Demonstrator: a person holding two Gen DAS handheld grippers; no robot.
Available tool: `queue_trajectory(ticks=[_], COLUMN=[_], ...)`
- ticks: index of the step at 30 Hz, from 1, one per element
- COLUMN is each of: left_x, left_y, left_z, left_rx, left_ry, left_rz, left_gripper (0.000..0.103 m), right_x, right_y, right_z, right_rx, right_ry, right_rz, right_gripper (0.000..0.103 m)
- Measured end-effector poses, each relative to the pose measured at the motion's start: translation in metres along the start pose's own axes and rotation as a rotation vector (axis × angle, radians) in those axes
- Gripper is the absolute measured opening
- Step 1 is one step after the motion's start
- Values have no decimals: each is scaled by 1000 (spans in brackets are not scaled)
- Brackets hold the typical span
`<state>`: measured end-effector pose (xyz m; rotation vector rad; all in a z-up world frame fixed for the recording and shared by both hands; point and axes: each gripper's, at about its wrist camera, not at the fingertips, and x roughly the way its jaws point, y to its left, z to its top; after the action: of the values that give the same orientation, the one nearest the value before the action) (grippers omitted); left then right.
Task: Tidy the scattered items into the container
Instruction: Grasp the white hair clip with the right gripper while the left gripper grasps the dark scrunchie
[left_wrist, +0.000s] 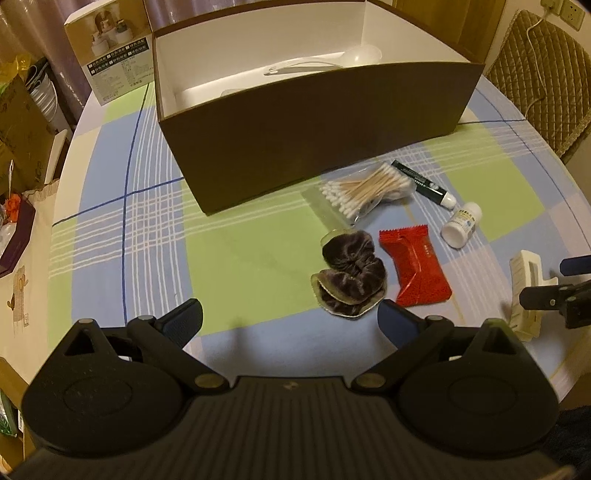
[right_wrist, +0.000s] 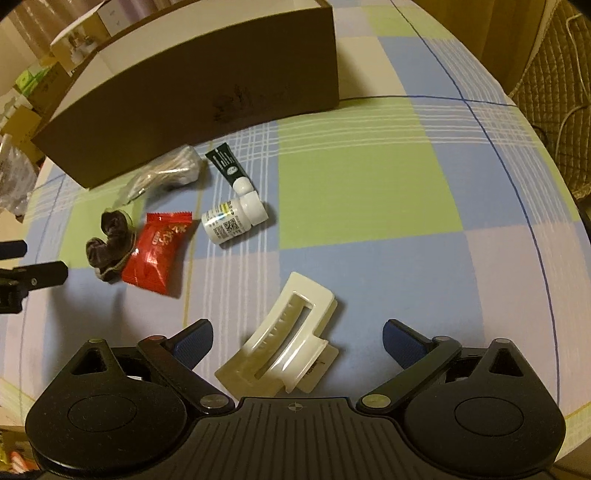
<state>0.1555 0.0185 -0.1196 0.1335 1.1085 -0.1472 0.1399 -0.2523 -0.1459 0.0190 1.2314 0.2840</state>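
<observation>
A dark brown open box (left_wrist: 314, 133) stands on the checked tablecloth, with a white spoon (left_wrist: 332, 61) inside. In front of it lie a bag of cotton swabs (left_wrist: 364, 192), a dark green tube (left_wrist: 424, 182), a white pill bottle (left_wrist: 461, 225), a red packet (left_wrist: 415, 271) and a dark velvet scrunchie (left_wrist: 351, 277). My left gripper (left_wrist: 291, 321) is open and empty, just short of the scrunchie. My right gripper (right_wrist: 297, 339) is open, with a cream hair claw clip (right_wrist: 284, 336) lying on the cloth between its fingers, untouched.
A printed carton (left_wrist: 114, 55) stands behind the box at the left. A quilted chair back (left_wrist: 543, 74) is beyond the table's right edge. Boxes and clutter (left_wrist: 22, 122) sit off the table's left side. The round table edge (right_wrist: 569, 236) curves near on the right.
</observation>
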Motion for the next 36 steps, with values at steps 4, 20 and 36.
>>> queue_trajectory(ticks=[4, 20, 36], left_x=[4, 18, 59], left_y=[-1, -11, -28], left_z=[1, 17, 18], left_rx=[16, 116, 145], left_ry=[2, -49, -19], left_rz=[-13, -154, -171], left_gripper=[99, 79, 32], right_x=[5, -10, -14], right_y=[-1, -28, -31], right_z=[-4, -11, -19], right_rx=[-26, -181, -157], right_ry=[24, -49, -62], right_rz=[15, 17, 13], right_gripper=[53, 41, 68])
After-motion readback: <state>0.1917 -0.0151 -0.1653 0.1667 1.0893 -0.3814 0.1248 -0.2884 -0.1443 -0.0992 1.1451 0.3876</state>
